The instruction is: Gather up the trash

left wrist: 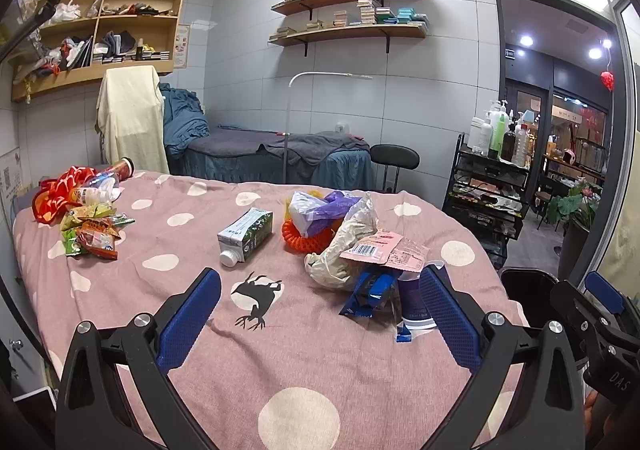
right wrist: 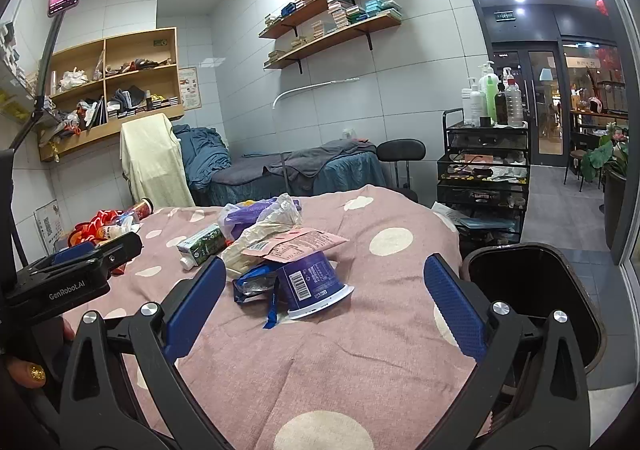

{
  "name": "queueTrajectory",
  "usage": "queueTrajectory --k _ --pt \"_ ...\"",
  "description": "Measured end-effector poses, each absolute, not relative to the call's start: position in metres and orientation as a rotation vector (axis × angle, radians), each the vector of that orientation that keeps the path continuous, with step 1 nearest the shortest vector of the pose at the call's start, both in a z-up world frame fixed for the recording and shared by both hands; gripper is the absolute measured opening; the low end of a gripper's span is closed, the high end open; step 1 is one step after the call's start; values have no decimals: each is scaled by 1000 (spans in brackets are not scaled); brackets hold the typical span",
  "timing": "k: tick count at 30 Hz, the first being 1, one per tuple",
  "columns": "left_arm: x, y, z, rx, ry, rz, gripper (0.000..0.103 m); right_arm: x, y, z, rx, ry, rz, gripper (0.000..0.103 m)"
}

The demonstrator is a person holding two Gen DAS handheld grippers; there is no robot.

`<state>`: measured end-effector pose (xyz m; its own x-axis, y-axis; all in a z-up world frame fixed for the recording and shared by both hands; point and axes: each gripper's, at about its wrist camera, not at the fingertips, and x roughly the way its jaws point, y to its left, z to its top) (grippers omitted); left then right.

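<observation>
Trash lies on a pink spotted bedcover. A purple cup lies upturned beside a blue wrapper, under a pink packet and a crumpled beige bag. A milk carton lies further left. Snack wrappers lie at the far left. My left gripper is open and empty, short of the carton. My right gripper is open and empty, with the cup between its fingers' line.
A black trash bin stands at the bed's right edge. An orange coil and purple bag lie behind the pile. A black trolley with bottles, a stool and a massage bed stand beyond.
</observation>
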<state>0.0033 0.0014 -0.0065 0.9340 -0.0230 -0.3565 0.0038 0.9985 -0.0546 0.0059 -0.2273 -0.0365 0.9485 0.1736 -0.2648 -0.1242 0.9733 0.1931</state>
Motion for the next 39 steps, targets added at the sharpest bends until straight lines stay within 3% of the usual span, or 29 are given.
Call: queueTrajectory --k 39 --pt "6 -2 -16 -42 398 -22 98 7 -229 -41 187 294 159 98"
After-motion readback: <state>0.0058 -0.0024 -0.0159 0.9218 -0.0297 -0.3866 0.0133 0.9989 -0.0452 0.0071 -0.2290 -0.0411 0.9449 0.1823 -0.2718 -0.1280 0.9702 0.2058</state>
